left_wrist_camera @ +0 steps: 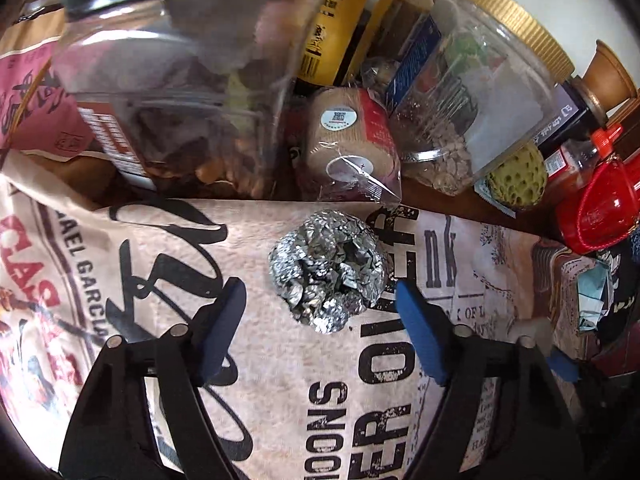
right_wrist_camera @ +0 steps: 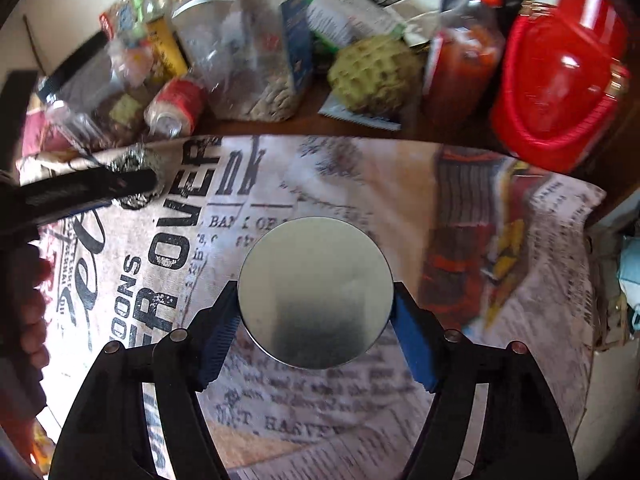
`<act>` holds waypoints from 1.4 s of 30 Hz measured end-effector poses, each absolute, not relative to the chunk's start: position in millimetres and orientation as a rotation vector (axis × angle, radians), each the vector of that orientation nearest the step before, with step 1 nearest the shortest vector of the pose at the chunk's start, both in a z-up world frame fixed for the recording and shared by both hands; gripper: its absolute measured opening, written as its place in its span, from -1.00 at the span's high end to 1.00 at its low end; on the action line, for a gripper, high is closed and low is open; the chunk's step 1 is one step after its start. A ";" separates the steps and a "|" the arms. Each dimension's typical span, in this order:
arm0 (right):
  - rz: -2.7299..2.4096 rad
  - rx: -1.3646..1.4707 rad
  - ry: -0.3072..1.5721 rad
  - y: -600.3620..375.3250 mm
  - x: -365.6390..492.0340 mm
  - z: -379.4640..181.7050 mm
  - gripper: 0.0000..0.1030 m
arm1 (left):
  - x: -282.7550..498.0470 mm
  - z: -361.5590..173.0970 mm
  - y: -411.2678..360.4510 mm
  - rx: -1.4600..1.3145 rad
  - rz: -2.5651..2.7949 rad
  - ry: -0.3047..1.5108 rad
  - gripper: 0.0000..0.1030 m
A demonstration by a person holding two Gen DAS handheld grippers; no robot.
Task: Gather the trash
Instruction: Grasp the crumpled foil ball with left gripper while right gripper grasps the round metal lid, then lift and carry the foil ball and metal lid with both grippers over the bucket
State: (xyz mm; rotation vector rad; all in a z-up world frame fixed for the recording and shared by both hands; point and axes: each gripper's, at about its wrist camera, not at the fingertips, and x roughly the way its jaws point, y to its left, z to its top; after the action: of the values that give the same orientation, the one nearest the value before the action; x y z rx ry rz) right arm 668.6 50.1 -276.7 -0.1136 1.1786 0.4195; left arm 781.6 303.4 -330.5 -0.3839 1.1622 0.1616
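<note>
A crumpled ball of aluminium foil (left_wrist_camera: pixel 328 264) lies on the printed cloth (left_wrist_camera: pixel 280 360). My left gripper (left_wrist_camera: pixel 318 285) straddles its near side. The right pad (left_wrist_camera: pixel 404 300) is at the foil's edge and the left pad (left_wrist_camera: pixel 228 304) stands clear of it, so the gripper is open. In the right wrist view a flat round metal lid (right_wrist_camera: pixel 316 264) rests on the same cloth (right_wrist_camera: pixel 400 208). My right gripper (right_wrist_camera: pixel 315 288) has both blue pads against its rim, shut on it. The foil ball (right_wrist_camera: pixel 134 160) and a left gripper finger (right_wrist_camera: pixel 100 188) show at that view's left edge.
Beyond the cloth's far edge the table is crowded: a clear jar with a gold lid (left_wrist_camera: pixel 472 92), a bigger clear jar (left_wrist_camera: pixel 168 92), a wrapped bandage roll (left_wrist_camera: pixel 348 140), a yellow-green sponge (right_wrist_camera: pixel 372 76), a red sauce bottle (right_wrist_camera: pixel 464 64) and a red plastic container (right_wrist_camera: pixel 560 76).
</note>
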 end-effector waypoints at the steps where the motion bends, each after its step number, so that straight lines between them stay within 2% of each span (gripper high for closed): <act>1: 0.414 -0.105 1.173 42.8 667.2 -272.8 -0.36 | 782.9 -331.3 303.0 -0.382 0.157 1.162 -0.17; 2: 0.405 -0.097 1.163 33.0 663.3 -267.3 -0.36 | 784.2 -332.2 301.7 -0.385 0.149 1.166 0.08; 5: 0.386 -0.083 1.142 13.8 657.8 -254.1 -0.36 | 782.6 -325.7 294.0 -0.380 0.164 1.146 0.15; 12: 0.358 -0.026 1.085 -15.4 649.9 -216.3 -0.36 | 758.7 -279.7 267.2 -0.325 0.137 1.071 0.16; 22: 0.377 0.014 0.939 -59.3 618.5 -157.7 -0.36 | 705.6 -186.9 196.4 -0.249 0.123 0.927 0.16; 32: 0.482 0.001 0.776 -119.4 561.1 -103.3 -0.36 | 606.2 -107.4 115.8 -0.249 0.179 0.748 0.15; 42: 0.554 -0.006 0.665 -154.8 506.1 -62.9 -0.36 | 508.8 -58.0 64.0 -0.244 0.228 0.640 0.15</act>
State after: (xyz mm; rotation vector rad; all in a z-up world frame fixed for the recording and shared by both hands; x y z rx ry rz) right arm 506.1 -154.8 -62.9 -0.0063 0.6646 0.5538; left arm 508.8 64.0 -58.0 -0.2437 0.6402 0.2276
